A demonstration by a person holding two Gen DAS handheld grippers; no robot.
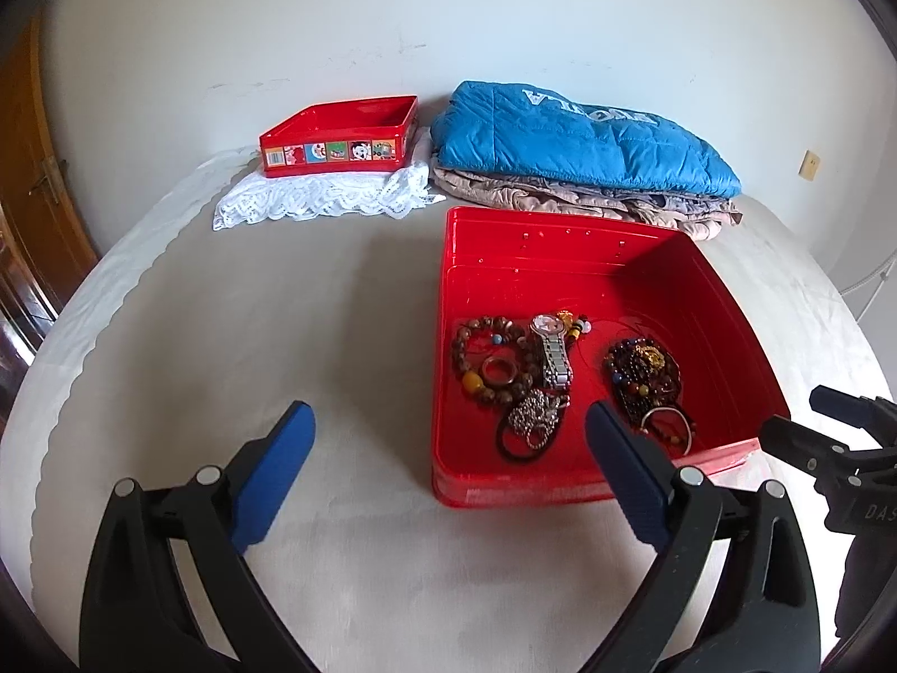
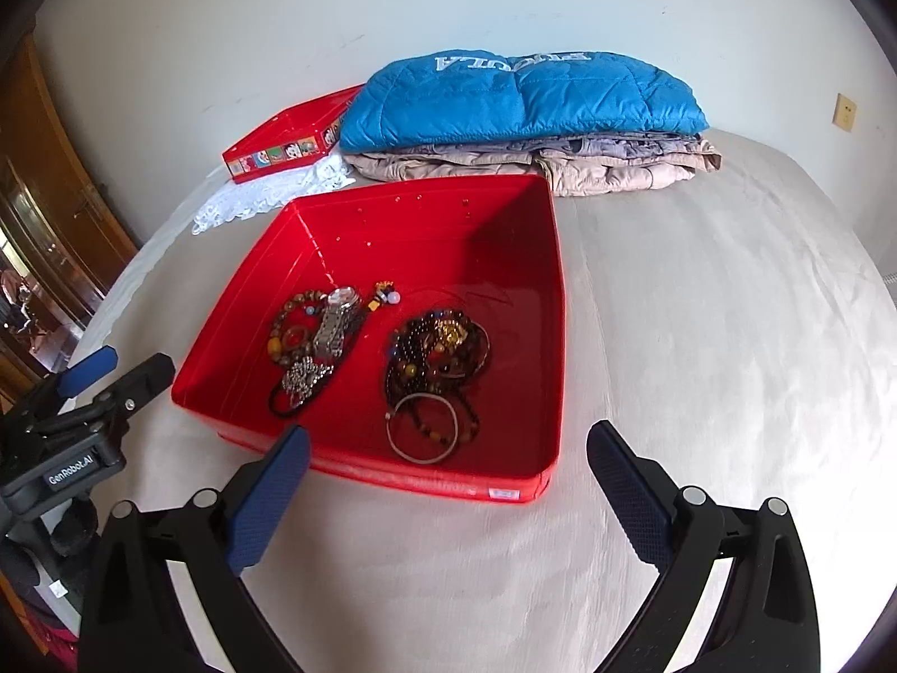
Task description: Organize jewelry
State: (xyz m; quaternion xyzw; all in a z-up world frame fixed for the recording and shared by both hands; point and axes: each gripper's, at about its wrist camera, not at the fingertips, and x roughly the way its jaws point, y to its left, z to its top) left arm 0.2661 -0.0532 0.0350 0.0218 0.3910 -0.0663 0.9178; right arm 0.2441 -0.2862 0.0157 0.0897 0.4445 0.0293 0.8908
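A red tray (image 1: 611, 258) sat on a pale bed (image 1: 280, 336), holding all the jewelry in view. The left claw (image 1: 448, 471) was spread wide and held nothing; its right finger hung over the tray's near edge, its left finger over bare bed. The right claw (image 2: 448, 476) was likewise spread wide and empty, hovering just short of the tray's near wall, with the tray ahead and slightly to its left. Inside, ahead of the left claw, lay a bead bracelet (image 1: 476, 359), a ring (image 1: 496, 373) within its loop, a silver watch (image 1: 552, 353) and a silver chain (image 1: 532, 420) on a black band. Ahead of the right claw lay a tangled heap of dark beads (image 2: 437, 353) with a thin bangle (image 2: 423, 429) at its near side. Farther off, beyond both claws, a smaller red tin (image 1: 342, 137) stood open on white lace (image 1: 314, 196), beside a folded blue jacket (image 1: 572, 134) on beige cloth (image 1: 560, 196). The scene fitted either pieces gathered into the tray or pieces waiting there to be sorted; the pictures did not settle which. Any pick-up would likely call for a narrow, careful pinch on one piece, since the beads were tangled and the chain was slack
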